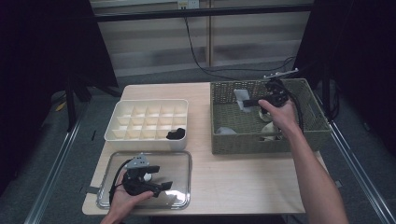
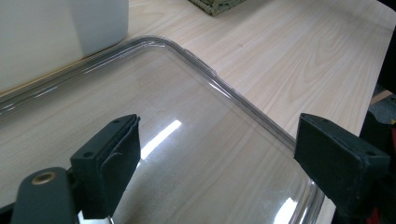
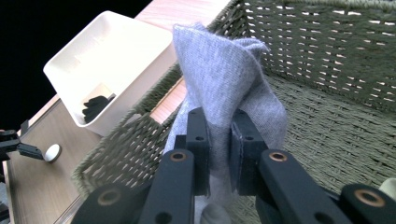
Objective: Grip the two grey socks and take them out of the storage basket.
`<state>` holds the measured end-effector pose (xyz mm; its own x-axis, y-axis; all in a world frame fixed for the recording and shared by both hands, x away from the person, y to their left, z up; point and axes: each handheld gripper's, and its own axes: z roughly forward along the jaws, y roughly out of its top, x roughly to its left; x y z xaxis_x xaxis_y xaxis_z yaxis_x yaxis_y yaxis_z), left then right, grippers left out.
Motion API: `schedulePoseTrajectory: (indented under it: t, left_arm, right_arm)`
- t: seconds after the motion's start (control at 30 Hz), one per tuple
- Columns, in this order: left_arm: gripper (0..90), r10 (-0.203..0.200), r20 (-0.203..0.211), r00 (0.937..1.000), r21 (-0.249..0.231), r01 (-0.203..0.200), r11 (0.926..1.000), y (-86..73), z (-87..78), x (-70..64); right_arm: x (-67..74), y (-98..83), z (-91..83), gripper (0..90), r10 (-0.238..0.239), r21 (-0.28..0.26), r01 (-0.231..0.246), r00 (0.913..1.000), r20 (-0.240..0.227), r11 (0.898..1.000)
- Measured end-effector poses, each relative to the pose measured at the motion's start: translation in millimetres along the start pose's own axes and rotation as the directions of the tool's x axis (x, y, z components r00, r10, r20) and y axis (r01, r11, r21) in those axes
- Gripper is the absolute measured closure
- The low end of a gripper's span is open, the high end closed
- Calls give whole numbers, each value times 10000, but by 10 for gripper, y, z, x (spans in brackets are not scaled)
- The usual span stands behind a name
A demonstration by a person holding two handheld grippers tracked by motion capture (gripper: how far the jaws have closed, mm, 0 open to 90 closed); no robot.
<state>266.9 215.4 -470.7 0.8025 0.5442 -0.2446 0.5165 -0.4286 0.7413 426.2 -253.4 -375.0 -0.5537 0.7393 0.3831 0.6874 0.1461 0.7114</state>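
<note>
My right gripper [image 1: 254, 101] [image 3: 219, 149] is shut on a light grey sock [image 3: 219, 79] [image 1: 243, 99] and holds it up inside the woven basket [image 1: 224, 142] [image 3: 327, 60] at the right of the table. More pale socks [image 1: 270, 128] lie on the basket floor. A white divided box [image 1: 116, 135] [image 3: 121, 51] stands left of the basket, with a black sock [image 1: 176, 134] [image 3: 95, 106] in its near right cell. My left gripper [image 1: 164, 187] [image 2: 215, 163] rests open over the clear tray [image 1: 184, 156] [image 2: 243, 107], nothing between its jaws.
The clear tray lies at the table's near left, in front of the white box. A small round white object [image 1: 147, 177] lies on the tray by the left gripper. Bare wooden table [image 1: 233, 182] runs between tray and basket. Black cables [image 1: 201, 60] hang behind the table.
</note>
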Motion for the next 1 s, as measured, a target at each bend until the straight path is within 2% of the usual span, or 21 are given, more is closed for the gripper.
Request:
schedulePoseTrajectory:
  t: [0.23,0.43,0.5,0.73,0.83,1.0]
  left_arm:
    - [145,25,-25,10000,-45,-25,10000,3,-5,-7]
    - [146,78,-75,9999,-81,-79,9999,3,-9,-12]
    - [146,2,11,10000,-139,-2,9999,6,-4,-8]
    - [146,209,-70,9998,-49,-209,9998,31,26,-39]
    - [145,141,43,9999,-106,-141,9998,35,36,-45]
    - [146,270,-20,9996,3,-270,9996,40,62,-66]
  right_arm:
    - [88,-63,-90,805,-8,-336,4,9999,-120,9994]
    - [195,-84,-140,805,-288,-595,265,9989,-373,9979]
    - [219,-105,-153,805,-269,-655,240,9987,-433,9976]
    - [295,-219,-235,805,-262,-840,217,9982,-534,9962]
    - [306,-246,-260,805,-191,-876,133,9977,-656,9961]
    - [432,-285,-348,804,-410,-1057,330,9964,-748,9939]
